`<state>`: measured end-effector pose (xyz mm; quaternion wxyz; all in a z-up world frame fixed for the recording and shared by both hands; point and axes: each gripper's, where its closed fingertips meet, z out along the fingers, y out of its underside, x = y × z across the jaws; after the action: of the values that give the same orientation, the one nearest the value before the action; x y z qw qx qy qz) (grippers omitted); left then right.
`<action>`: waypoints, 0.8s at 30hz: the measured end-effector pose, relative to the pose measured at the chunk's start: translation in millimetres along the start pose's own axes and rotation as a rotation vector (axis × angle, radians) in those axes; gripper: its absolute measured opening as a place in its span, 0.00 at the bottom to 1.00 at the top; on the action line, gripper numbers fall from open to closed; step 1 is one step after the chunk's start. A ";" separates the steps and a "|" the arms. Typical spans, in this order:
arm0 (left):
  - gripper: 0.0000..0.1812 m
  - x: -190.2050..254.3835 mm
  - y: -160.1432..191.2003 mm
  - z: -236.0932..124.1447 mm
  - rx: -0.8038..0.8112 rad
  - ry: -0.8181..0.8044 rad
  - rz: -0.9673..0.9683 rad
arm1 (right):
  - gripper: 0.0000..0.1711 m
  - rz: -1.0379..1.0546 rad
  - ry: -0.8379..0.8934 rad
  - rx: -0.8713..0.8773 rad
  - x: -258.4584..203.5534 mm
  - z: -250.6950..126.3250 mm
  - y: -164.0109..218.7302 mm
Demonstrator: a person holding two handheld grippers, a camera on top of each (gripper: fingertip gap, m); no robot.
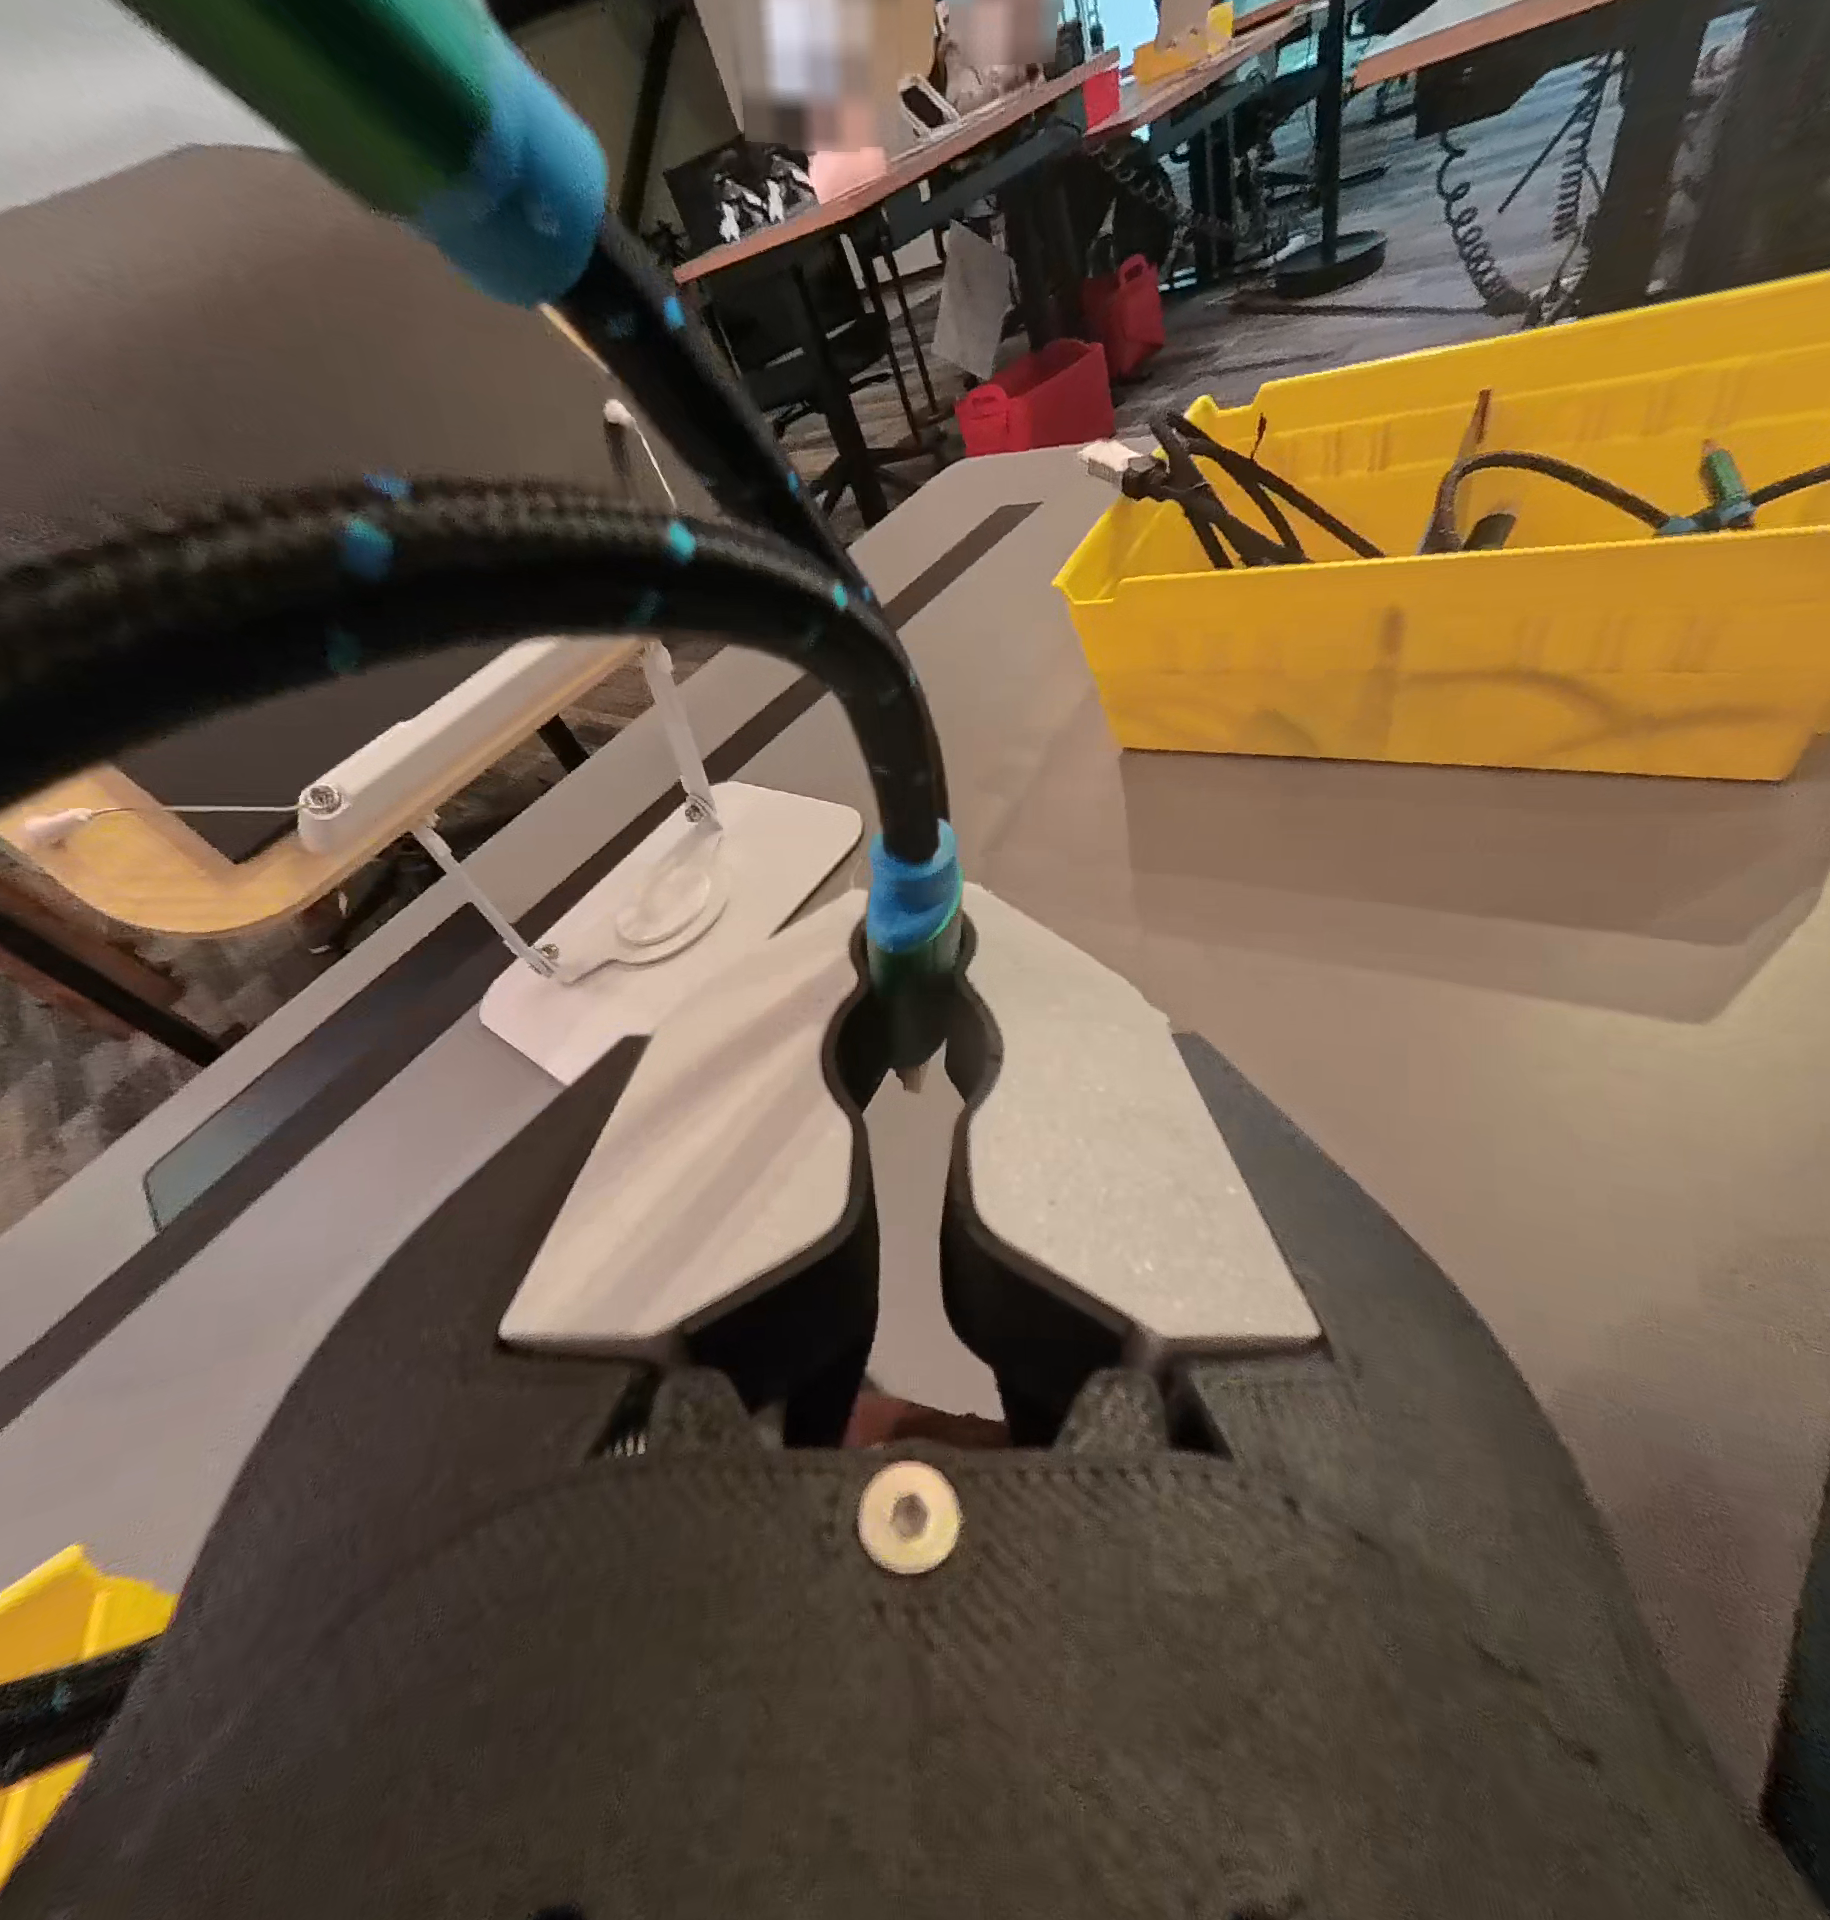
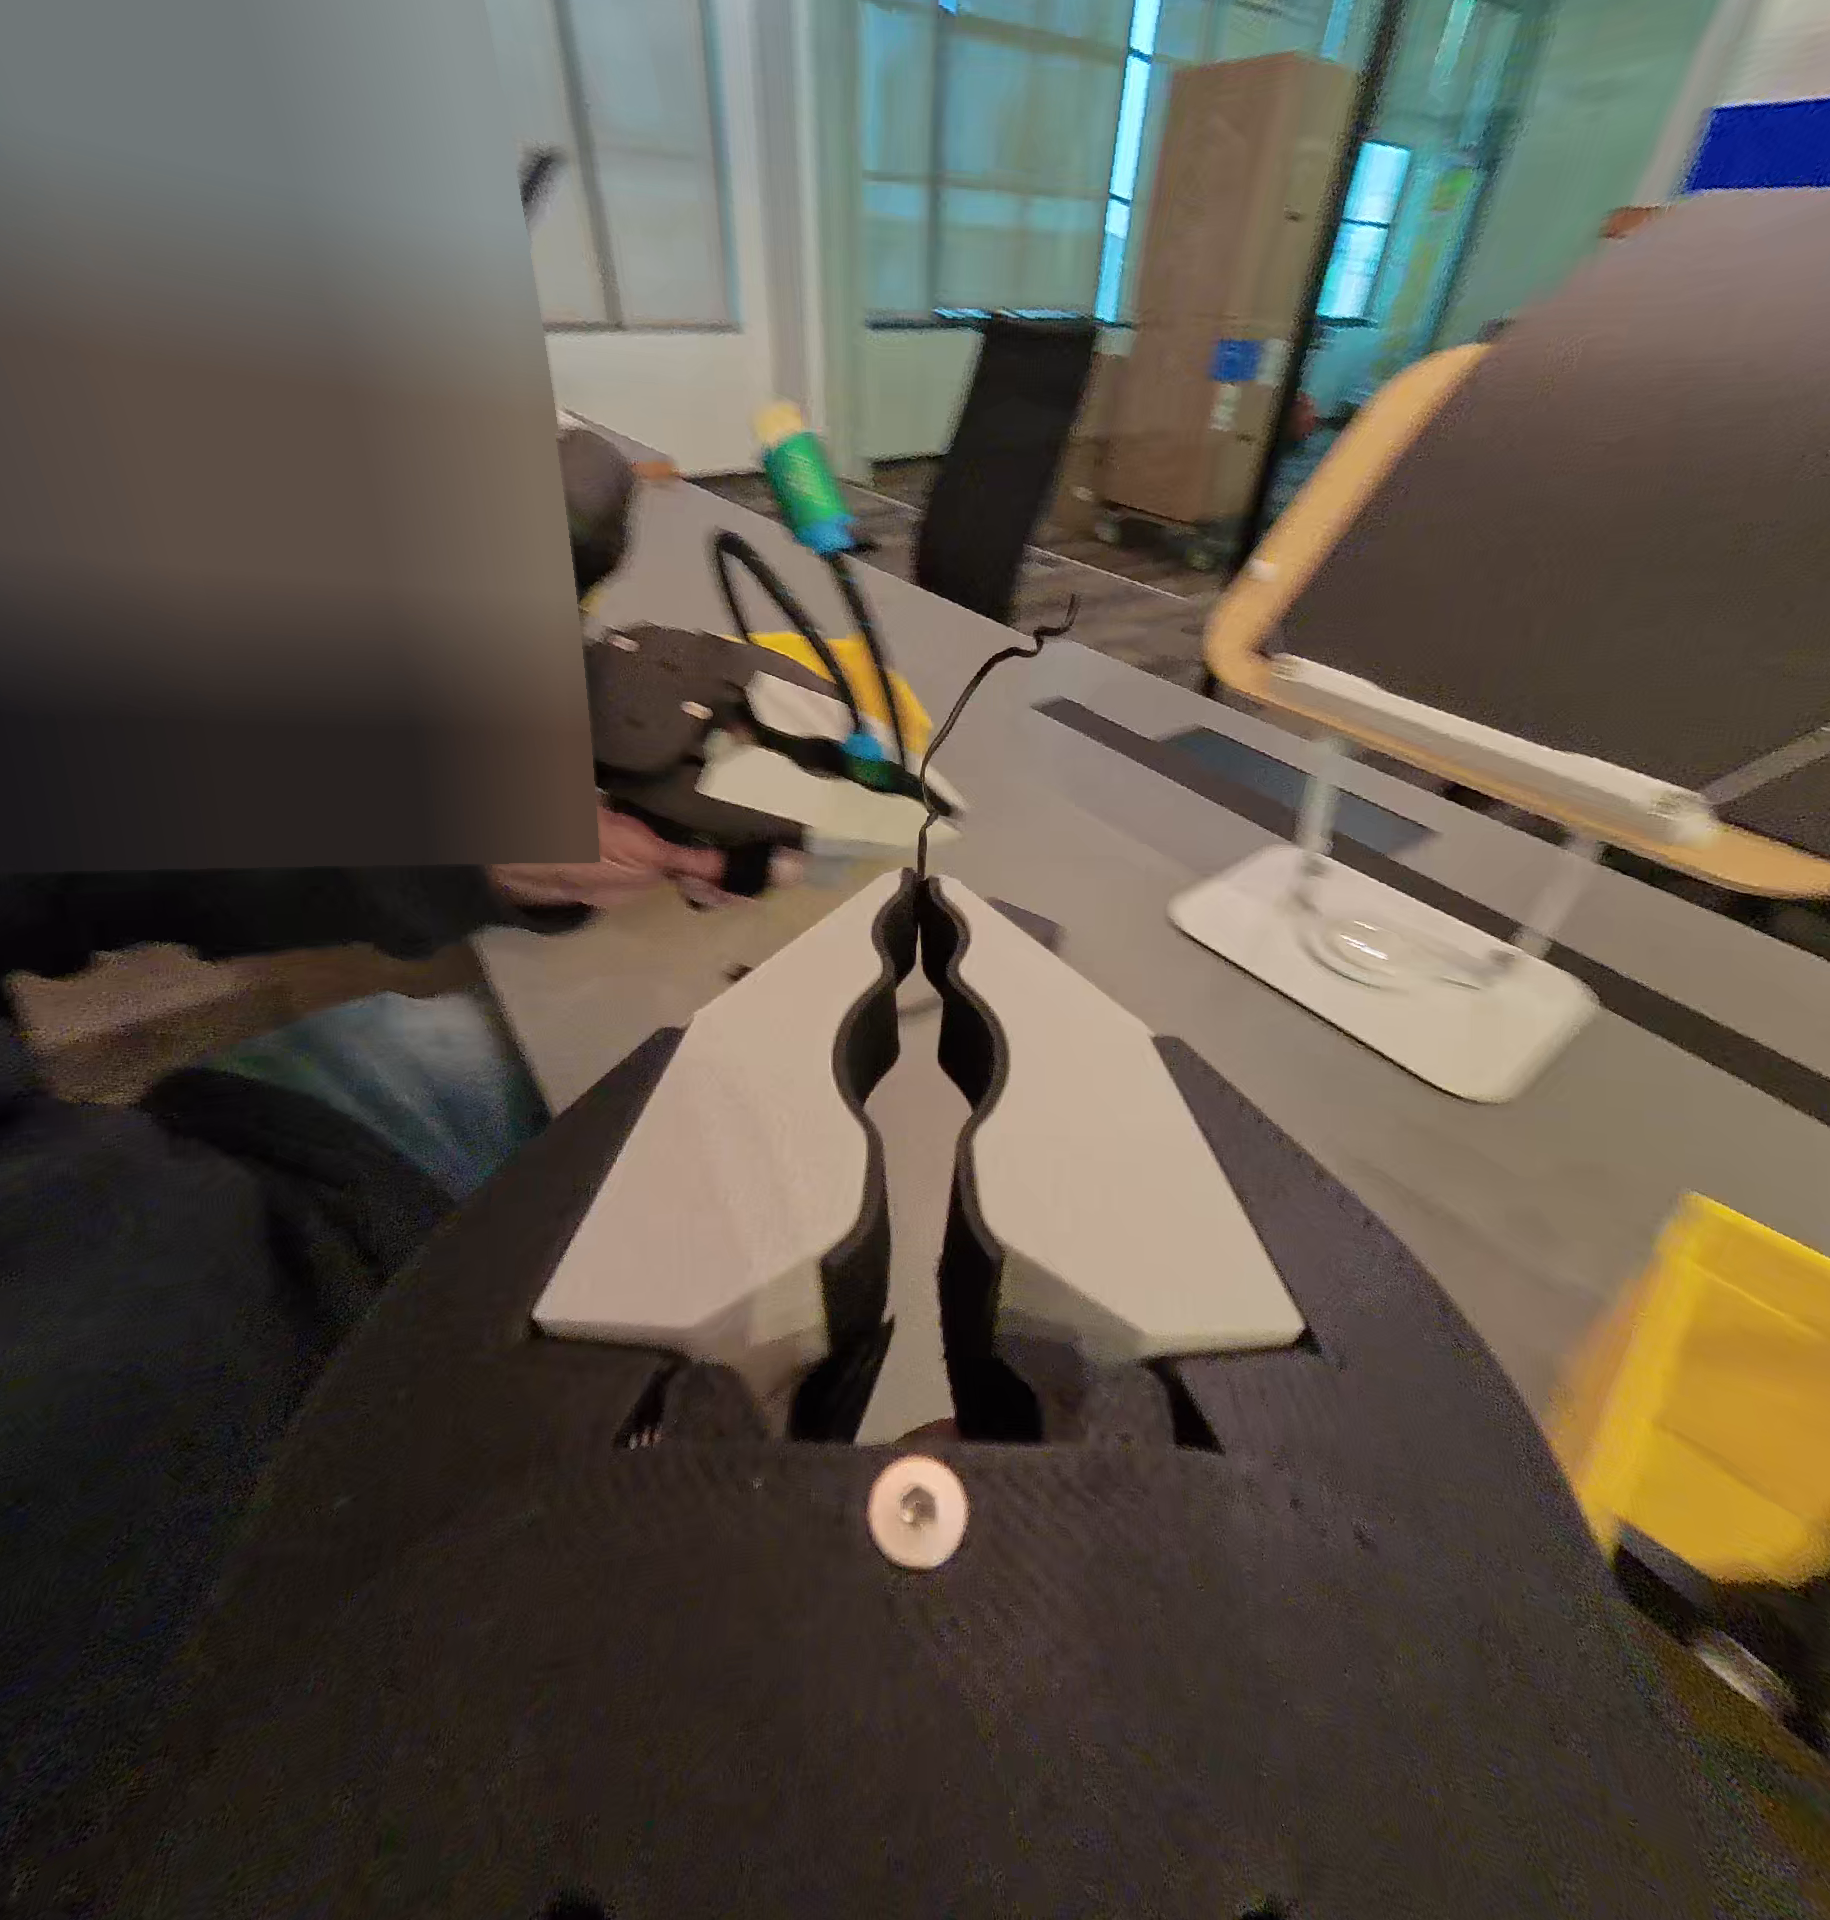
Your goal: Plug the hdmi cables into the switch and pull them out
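Our left gripper (image 1: 916,1023) is closed on the plug (image 1: 909,971) of a braided cable (image 1: 537,561), held above the counter (image 1: 1513,1091). Our right gripper (image 2: 919,894) pinches a thin black twist tie (image 2: 978,707). We judge the cable light but springy, so the stiff plug is the best place to hold.

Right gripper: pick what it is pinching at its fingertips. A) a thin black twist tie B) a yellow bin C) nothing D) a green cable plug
A: the right gripper is shut on a thin black twist tie that sticks up wavy from its tips; the green plug sits in the left gripper.
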<state>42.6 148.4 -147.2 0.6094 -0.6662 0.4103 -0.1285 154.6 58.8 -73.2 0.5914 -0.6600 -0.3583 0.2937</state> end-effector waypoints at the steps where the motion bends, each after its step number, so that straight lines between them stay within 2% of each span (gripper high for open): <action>1: 0.04 0.3 2.0 0.5 -0.011 -0.001 0.018 | 0.00 -0.005 0.047 -0.018 14.8 -12.2 3.1; 7: 0.04 6.9 9.1 2.3 -0.046 0.054 0.026 | 0.00 -0.025 0.388 -0.194 100.2 -100.9 33.1; 11: 0.04 11.8 14.1 4.5 -0.063 0.075 0.027 | 0.00 0.080 0.470 -0.309 126.8 -140.3 71.3; 15: 0.04 20.0 20.0 8.3 -0.095 0.116 0.030 | 0.00 0.219 0.481 -0.484 143.2 -156.2 133.7; 18: 0.04 26.4 23.6 10.5 -0.111 0.147 0.026 | 0.01 0.264 0.503 -0.549 152.6 -157.6 164.7; 19: 0.04 28.5 24.4 11.1 -0.114 0.158 0.025 | 0.09 0.280 0.511 -0.579 155.3 -158.2 174.1; 20: 0.04 30.9 24.9 11.5 -0.115 0.173 0.020 | 0.15 0.296 0.513 -0.599 156.9 -158.5 180.9; 24: 0.04 37.1 29.3 13.0 -0.133 0.224 -0.015 | 0.15 0.274 0.533 -0.606 162.9 -159.3 180.2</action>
<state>63.3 133.8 -189.3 0.5131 -0.6897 0.4785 -0.1793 399.4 93.7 -225.5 0.3979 -0.8985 -0.1718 0.0701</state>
